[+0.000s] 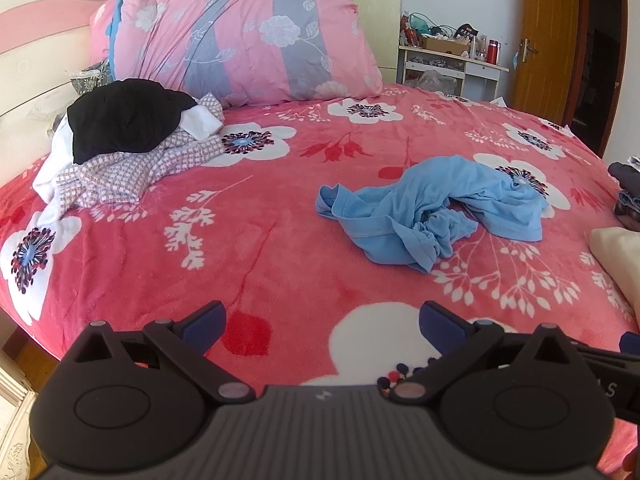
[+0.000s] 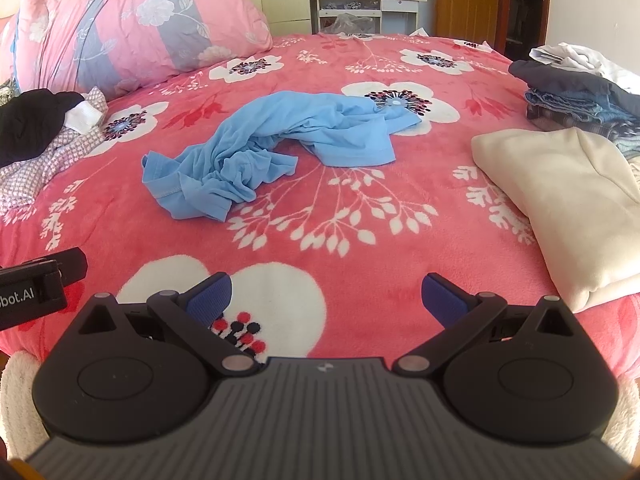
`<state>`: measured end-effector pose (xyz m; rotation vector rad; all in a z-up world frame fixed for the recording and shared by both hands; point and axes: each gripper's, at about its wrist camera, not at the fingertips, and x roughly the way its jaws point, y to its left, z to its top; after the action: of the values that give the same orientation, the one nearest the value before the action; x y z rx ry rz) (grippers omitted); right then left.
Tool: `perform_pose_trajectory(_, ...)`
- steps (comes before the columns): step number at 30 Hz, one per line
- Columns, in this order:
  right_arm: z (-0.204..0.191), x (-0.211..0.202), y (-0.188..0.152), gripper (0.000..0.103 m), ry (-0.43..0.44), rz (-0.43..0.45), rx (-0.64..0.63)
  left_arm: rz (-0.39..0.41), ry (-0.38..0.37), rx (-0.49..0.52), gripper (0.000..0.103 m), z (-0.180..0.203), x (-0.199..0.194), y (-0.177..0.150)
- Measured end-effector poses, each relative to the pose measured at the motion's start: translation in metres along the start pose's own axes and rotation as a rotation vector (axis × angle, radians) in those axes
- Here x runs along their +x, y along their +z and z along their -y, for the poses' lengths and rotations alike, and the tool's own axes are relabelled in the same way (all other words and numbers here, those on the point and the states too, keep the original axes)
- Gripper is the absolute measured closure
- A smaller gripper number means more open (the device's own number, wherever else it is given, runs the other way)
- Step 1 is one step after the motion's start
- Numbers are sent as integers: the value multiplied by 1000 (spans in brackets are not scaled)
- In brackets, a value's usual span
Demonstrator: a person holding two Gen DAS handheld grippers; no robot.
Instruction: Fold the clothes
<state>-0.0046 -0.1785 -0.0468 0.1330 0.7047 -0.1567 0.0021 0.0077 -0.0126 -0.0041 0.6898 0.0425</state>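
A crumpled light blue garment (image 1: 432,208) (image 2: 276,148) lies in the middle of the red flowered bedspread (image 1: 280,220) (image 2: 360,216). My left gripper (image 1: 322,322) hovers over the near edge of the bed, open, with nothing between its blue pads, well short of the garment. My right gripper (image 2: 326,294) is likewise open and empty near the bed's front edge, with the blue garment ahead and slightly left. A pile of unfolded clothes, black (image 1: 124,118) (image 2: 32,120) on top of patterned and white pieces, sits at the left near the headboard.
A folded cream garment (image 2: 568,208) (image 1: 616,256) lies at the right, with a stack of folded dark and denim clothes (image 2: 580,92) behind it. A big pink and grey quilt bundle (image 1: 248,32) (image 2: 132,20) stands at the back. A cluttered white desk (image 1: 448,64) and a wooden door (image 1: 548,36) lie beyond the bed.
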Motion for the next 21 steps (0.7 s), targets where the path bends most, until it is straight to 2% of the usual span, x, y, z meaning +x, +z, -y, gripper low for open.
perform_pose_trajectory(21,-3,0,2,1,2,0,-8,4,-6,11,0,0,1,2)
